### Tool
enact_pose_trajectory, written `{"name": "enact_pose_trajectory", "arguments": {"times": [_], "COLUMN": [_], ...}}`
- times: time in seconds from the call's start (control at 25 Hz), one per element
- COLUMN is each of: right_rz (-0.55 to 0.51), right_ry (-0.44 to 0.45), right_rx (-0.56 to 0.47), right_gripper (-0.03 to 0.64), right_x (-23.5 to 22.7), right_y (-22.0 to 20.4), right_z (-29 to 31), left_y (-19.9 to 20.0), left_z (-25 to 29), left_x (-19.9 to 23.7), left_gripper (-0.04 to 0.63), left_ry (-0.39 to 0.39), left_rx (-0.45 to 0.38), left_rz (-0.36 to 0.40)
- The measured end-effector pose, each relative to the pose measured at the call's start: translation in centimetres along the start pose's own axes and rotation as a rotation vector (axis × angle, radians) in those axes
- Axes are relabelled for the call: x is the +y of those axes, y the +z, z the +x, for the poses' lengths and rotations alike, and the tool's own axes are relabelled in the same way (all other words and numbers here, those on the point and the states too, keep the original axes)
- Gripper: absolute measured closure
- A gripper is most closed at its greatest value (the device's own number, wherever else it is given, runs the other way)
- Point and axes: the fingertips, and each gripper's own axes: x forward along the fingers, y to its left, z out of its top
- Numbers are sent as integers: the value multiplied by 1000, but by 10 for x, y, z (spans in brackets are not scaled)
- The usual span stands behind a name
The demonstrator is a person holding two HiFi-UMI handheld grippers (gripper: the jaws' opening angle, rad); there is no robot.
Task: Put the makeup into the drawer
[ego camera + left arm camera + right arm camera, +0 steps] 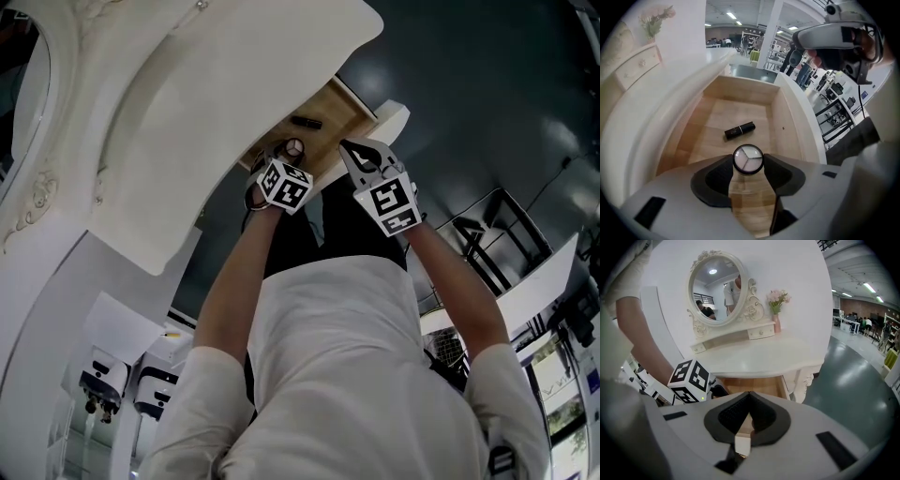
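The dresser's wooden drawer (330,111) stands pulled out. A black lipstick tube (739,130) lies on its side on the drawer floor (736,110); from the head it shows as a small dark bar (306,123). My left gripper (287,156) points steeply down over the drawer's near end, shut on a round compact (748,158) with a three-part pale face, held above the wood. To its right, my right gripper (350,148) hovers by the drawer's front corner. Its jaws (749,397) are shut with nothing between them.
The white dresser top (206,122) overhangs the drawer's far part. An oval mirror (716,287) and a vase of pink flowers (777,310) stand at the back of the dresser. A black metal rack (497,230) stands on the dark floor (469,84) to the right.
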Motion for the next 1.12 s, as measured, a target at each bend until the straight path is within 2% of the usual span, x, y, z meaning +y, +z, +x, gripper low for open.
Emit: {"name": "enact_pose_trajectory", "arguments": {"times": [0.64,0.8,0.96,1.12], "right_rz": [47,44,27,-6], "right_ry": [-21,-17,-14,0], "right_rx": [36,35,27,27], "right_gripper": [589,589,590,589], "right_x": [-27,-26,-26,-24], "right_y": [-35,-38,-34,-25], "right_z": [-1,-1,-2,-6], "left_y": [-8,-10,-4,11], "left_z": [38,39,28,5], "left_x": [-3,-5,-2,-3], "left_gripper": [368,323,311,311], "left_ry": [-20,-36,-18,-17], "left_rx": [93,104,74,-10], "left_rz": [15,-5,-8,-20]}}
